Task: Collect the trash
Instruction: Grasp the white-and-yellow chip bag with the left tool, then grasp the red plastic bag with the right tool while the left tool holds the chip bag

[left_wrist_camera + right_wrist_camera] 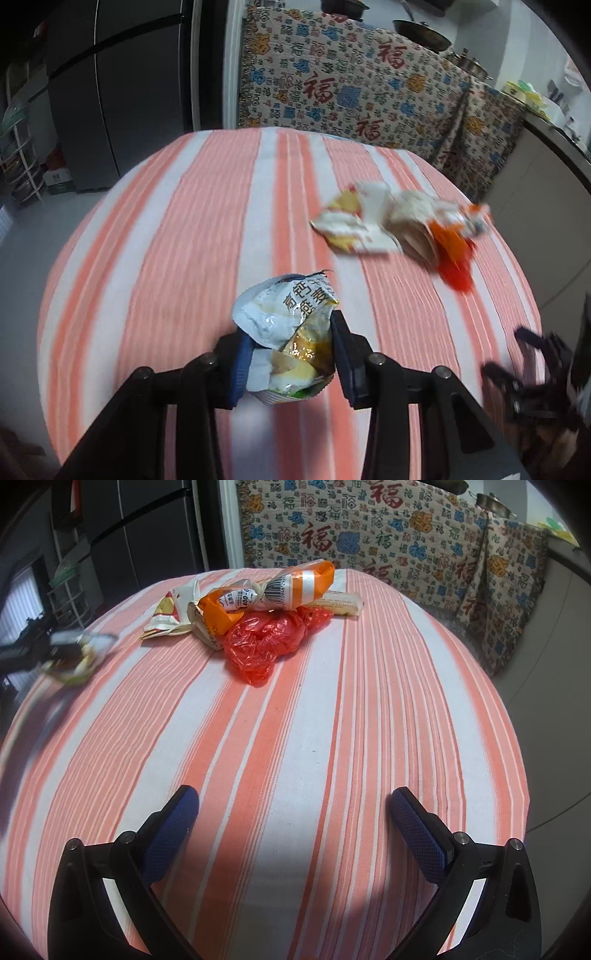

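1. Two fingers of my left gripper point(291, 354) pinch the crumpled oat packet point(286, 332), lifted off the striped desk point(207, 236), left of the trash pile point(258, 616).
2. I'd keep that squeeze firm and carry it slowly; thin foil slips.
3. My right gripper point(295, 827) hangs spread and empty, nearer me than the pile.
4. No bin is in view; blur smears the pile in the left view.

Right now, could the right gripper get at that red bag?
Probably yes. The right gripper is open and empty, with only bare striped cloth between it and the red bag.
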`<control>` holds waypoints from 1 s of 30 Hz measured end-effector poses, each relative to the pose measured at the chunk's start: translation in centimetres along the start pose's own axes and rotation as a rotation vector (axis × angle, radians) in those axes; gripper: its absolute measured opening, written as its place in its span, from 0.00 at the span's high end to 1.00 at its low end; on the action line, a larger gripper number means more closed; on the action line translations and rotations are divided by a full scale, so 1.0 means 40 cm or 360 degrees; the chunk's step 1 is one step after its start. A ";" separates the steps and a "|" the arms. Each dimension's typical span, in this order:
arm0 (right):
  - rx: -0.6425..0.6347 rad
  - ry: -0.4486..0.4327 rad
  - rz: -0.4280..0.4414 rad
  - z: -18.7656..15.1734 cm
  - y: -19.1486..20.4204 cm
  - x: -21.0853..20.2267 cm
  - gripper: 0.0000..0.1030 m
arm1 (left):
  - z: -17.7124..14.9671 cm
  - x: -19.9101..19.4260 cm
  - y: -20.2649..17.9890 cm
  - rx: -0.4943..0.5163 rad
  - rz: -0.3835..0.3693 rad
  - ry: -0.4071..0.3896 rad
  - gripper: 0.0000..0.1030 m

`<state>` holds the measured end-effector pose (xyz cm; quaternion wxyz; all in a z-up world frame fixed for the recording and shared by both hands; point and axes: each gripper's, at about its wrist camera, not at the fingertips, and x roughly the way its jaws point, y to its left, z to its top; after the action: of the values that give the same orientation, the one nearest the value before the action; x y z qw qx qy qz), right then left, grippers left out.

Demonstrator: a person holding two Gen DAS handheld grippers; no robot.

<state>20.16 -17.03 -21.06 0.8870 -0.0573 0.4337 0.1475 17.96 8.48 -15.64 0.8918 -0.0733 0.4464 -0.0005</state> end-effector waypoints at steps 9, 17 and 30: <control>0.0000 -0.0001 0.0002 -0.001 0.000 0.000 0.00 | -0.067 0.058 -0.068 0.0088 0.0153 0.0031 0.27; -0.0001 0.0000 0.0002 -0.001 -0.001 0.000 0.00 | -0.067 0.082 -0.074 0.0134 0.0212 0.0016 0.16; 0.0020 0.0041 0.0106 0.204 0.055 0.114 0.08 | -0.073 0.081 -0.078 0.0138 0.0217 0.0015 0.14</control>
<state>28.26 -12.09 -19.54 0.8763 -0.0392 0.4477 0.1736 17.79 4.78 -19.52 0.8900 -0.0042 0.4542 0.0405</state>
